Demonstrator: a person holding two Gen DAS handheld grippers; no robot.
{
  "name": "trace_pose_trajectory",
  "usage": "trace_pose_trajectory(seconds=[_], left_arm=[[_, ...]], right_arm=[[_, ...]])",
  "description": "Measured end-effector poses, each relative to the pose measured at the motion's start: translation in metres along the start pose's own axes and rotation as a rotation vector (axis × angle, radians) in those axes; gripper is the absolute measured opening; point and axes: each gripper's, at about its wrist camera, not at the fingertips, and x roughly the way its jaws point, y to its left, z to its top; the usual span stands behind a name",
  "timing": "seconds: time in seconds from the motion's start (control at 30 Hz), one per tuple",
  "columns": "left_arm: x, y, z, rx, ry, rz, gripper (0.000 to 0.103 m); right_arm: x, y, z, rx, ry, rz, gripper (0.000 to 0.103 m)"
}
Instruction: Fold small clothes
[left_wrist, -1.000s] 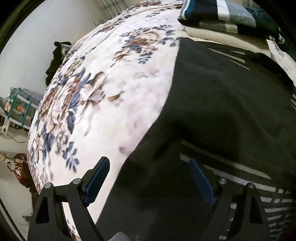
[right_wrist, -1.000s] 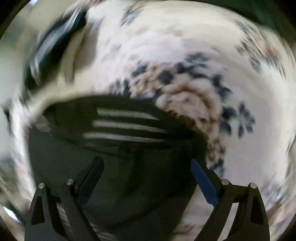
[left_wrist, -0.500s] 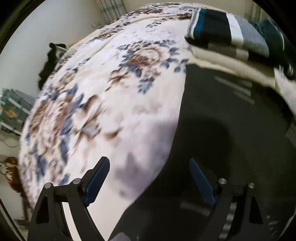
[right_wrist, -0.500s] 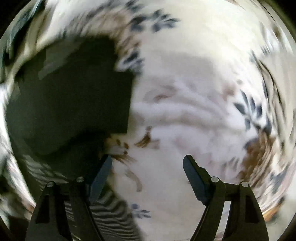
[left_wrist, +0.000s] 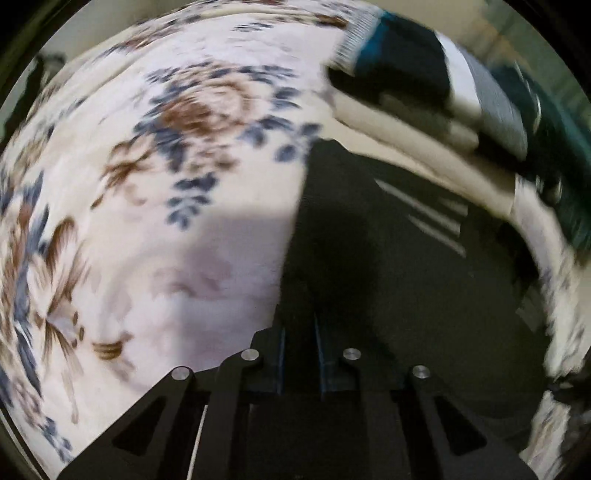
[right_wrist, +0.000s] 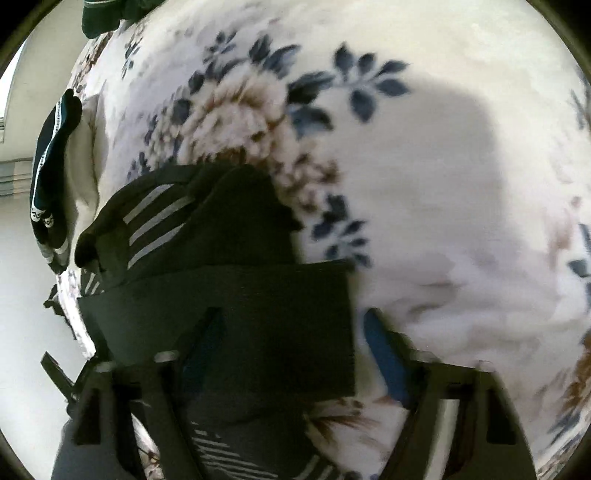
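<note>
A black garment (left_wrist: 388, 258) with white stripes lies flat on the floral blanket (left_wrist: 184, 147). My left gripper (left_wrist: 299, 350) points steeply down at the garment's left edge. Its jaws are closing and stand almost together, with black cloth pinched between the pads. In the right wrist view the black garment (right_wrist: 240, 291) shows a folded layer with white stripes (right_wrist: 155, 218) on top. My right gripper (right_wrist: 291, 317) is over its near right corner. These jaws are closing too but still stand wide, the cloth's edge between them, the blue pad (right_wrist: 382, 354) apart from it.
A stack of folded clothes (left_wrist: 424, 85), dark with white and grey bands, sits at the blanket's far side, just beyond the garment. The same stack of folded clothes (right_wrist: 51, 166) appears at the left in the right wrist view. The floral blanket (right_wrist: 443, 184) spreads wide to the right.
The left jaws went from wide apart to nearly together on the garment's edge. Both grippers tilted down and slid along the garment. The right one rolled, bringing the garment's corner between its jaws.
</note>
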Motion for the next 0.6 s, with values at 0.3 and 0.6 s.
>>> trace_pose_trajectory(seconds=[0.3,0.6], left_arm=[[-0.002,0.019,-0.003,-0.070,-0.005,-0.062,0.014],[-0.085,-0.007,-0.001,0.137,-0.163,0.093,0.094]], right_arm=[[-0.033,0.038,-0.003,-0.100,-0.091,0.001,0.004],[-0.049,0.009,-0.042,-0.033,-0.020,-0.051,0.049]])
